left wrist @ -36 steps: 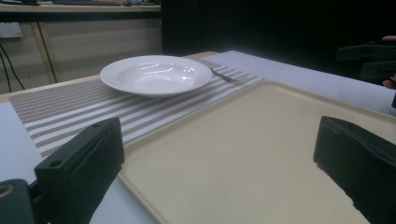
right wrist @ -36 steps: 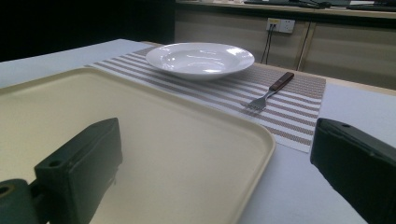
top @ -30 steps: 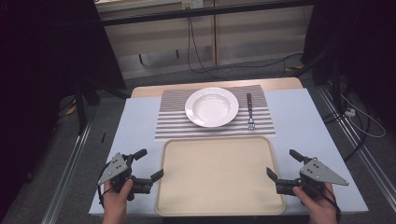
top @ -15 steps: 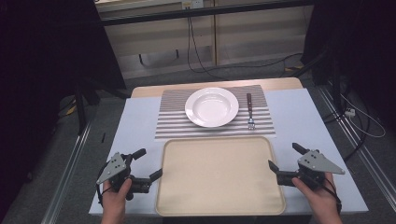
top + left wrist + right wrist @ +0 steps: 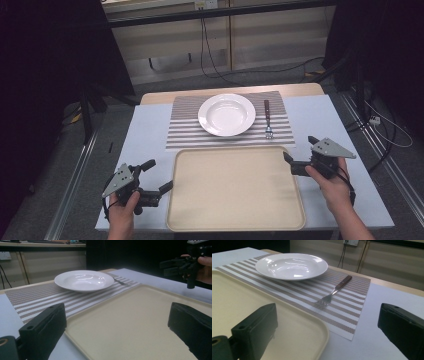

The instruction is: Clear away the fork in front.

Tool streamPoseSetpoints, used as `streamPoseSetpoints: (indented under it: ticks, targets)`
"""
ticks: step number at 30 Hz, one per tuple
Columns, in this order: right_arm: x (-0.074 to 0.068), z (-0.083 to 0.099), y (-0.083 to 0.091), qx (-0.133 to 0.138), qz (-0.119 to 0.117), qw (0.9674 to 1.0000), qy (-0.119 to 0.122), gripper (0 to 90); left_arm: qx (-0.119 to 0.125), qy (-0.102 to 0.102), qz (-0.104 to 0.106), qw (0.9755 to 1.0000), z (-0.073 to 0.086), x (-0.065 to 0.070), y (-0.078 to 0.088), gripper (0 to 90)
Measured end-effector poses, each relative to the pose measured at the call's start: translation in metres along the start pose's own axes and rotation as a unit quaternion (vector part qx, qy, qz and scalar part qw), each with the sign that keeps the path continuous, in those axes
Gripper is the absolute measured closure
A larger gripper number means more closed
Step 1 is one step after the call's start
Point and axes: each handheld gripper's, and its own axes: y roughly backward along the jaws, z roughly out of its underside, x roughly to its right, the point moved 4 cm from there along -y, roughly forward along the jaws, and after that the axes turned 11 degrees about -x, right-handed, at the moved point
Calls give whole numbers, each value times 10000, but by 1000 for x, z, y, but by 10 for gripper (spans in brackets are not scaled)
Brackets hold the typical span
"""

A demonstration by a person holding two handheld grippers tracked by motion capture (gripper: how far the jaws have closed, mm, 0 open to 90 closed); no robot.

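Tray lies between left tongs and right tongs, apparently untouched.

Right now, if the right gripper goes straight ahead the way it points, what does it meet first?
Probably the fork on the striped placemat; the right gripper is open, and depth is hard to judge.

Dim room — beige wall panels, dangling cables, grey floor.
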Motion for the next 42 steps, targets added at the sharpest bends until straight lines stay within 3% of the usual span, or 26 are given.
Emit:
streamPoseSetpoints:
  ticks: [9, 20, 23, 26, 28, 32, 38, 42]
  targets:
    - [8, -13, -14, -190, 148, 9996, 128, 25, -13, -31, 10, 10000, 0, 1, 0, 22]
    - [19, -34, -39, -292, 166, 9994, -28, 34, 22, -2, 12, 10000, 1, 0, 1, 22]
    - [23, -36, -48, -409, 186, 9990, -29, 34, -3, 4, 26, 10000, 1, 1, 0, 22]
    - [28, -39, -58, -546, 63, 9982, -235, 60, 16, 32, 69, 10000, 1, 2, -1, 22]
    - [34, -41, -72, -600, 173, 9973, -384, 62, 20, 7, 56, 10000, 0, 3, 1, 22]
    - [34, -43, -90, -839, 195, 9956, -361, 70, 34, 18, 34, 10000, 1, 1, 2, 22]
    - [32, -56, -105, -838, 240, 9952, -443, 72, 58, 103, 43, 9999, 2, -1, 4, 22]
    - [36, -66, -119, -916, 332, 9947, -337, 88, 84, 75, 17, 9999, 1, -2, 5, 22]
